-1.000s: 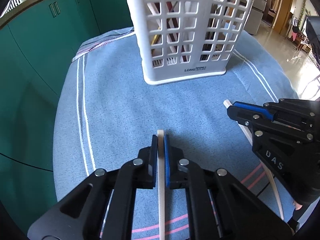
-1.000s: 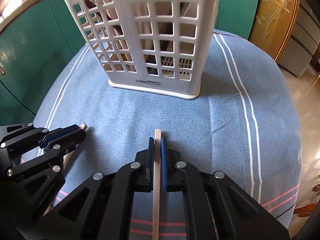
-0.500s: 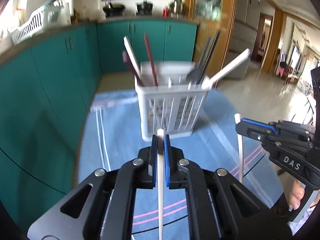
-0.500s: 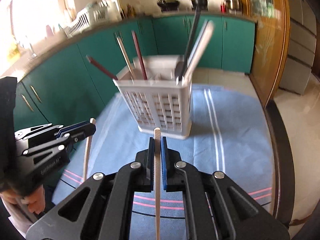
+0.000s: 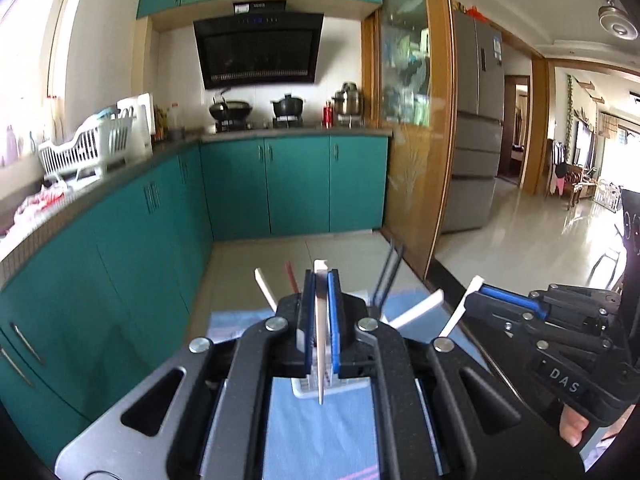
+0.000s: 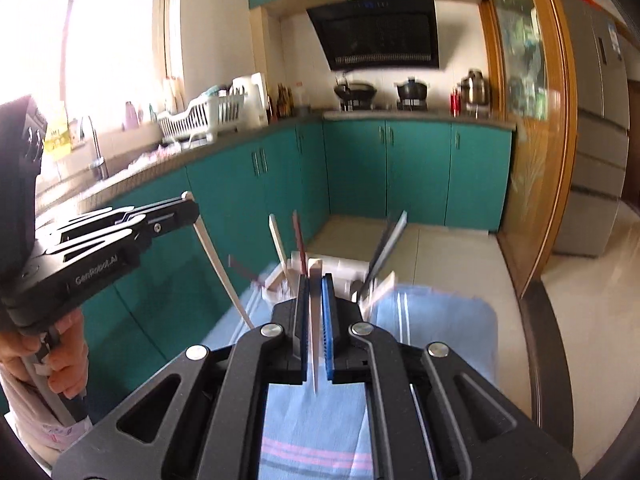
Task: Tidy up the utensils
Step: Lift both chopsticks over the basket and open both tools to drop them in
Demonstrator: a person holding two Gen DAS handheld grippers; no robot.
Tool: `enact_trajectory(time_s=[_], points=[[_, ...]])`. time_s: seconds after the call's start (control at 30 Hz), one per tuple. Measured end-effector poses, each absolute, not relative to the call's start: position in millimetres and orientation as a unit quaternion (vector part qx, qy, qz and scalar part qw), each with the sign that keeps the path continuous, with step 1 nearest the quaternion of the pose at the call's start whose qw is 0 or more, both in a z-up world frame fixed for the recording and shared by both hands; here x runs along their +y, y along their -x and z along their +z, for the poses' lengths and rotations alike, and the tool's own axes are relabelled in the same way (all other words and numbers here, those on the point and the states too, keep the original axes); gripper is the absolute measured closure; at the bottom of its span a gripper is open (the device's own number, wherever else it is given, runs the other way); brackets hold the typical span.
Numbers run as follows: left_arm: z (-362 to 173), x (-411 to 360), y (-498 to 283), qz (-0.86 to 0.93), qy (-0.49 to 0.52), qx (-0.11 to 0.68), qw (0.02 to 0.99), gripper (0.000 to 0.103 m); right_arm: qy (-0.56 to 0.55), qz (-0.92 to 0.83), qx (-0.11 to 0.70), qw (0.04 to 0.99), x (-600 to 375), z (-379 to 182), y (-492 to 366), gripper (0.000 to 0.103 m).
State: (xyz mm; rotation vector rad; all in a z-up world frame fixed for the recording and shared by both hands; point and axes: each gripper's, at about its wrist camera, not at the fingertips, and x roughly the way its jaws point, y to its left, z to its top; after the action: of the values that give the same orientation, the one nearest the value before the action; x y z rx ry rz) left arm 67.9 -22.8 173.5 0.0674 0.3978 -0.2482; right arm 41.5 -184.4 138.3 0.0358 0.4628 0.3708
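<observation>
My left gripper [image 5: 320, 280] is shut on a pale chopstick [image 5: 319, 344], held high above the table. My right gripper [image 6: 315, 280] is shut on a second pale chopstick [image 6: 315, 336]. Each gripper also shows in the other's view: the right gripper [image 5: 476, 292] at the right with its chopstick [image 5: 460, 312], the left gripper [image 6: 188, 208] at the left with its chopstick [image 6: 220, 264] hanging down. The white utensil basket [image 6: 340, 268] stands below and ahead, mostly hidden behind the fingers; several utensils stick out of it [image 5: 418, 309].
A blue striped cloth [image 6: 440, 320] covers the table under the basket. Teal kitchen cabinets [image 5: 296, 188] and a counter with a dish rack [image 5: 88, 148] lie beyond. A wooden door frame [image 5: 436, 120] stands at the right.
Both grippers have risen from the table and tilted up, each carrying its chopstick. The basket has dropped low in both views, behind the fingers.
</observation>
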Motion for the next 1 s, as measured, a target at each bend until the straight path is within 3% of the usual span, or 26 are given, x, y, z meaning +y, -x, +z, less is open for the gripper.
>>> enact_trajectory(time_s=[0.23, 0.47, 0.8, 1.0], points=[[235, -20, -94, -0.086, -0.021, 0.152, 0.984, 0.097, -0.020, 0.186, 0.201, 0.962, -186, 194, -90, 0.096], [219, -18, -134, -0.074, -0.004, 0.168, 0.983, 0.097, -0.048, 0.160, 0.161, 0.973, -187, 219, -126, 0.096], [146, -13, -168, -0.059, -0.001, 0.218, 0.974, 0.097, -0.049, 0.153, 0.190, 0.968, -175, 129, -170, 0.096], [126, -11, -171, -0.050, -0.001, 0.223, 0.973, 0.097, -0.043, 0.157, 0.194, 0.967, -171, 111, -168, 0.096]])
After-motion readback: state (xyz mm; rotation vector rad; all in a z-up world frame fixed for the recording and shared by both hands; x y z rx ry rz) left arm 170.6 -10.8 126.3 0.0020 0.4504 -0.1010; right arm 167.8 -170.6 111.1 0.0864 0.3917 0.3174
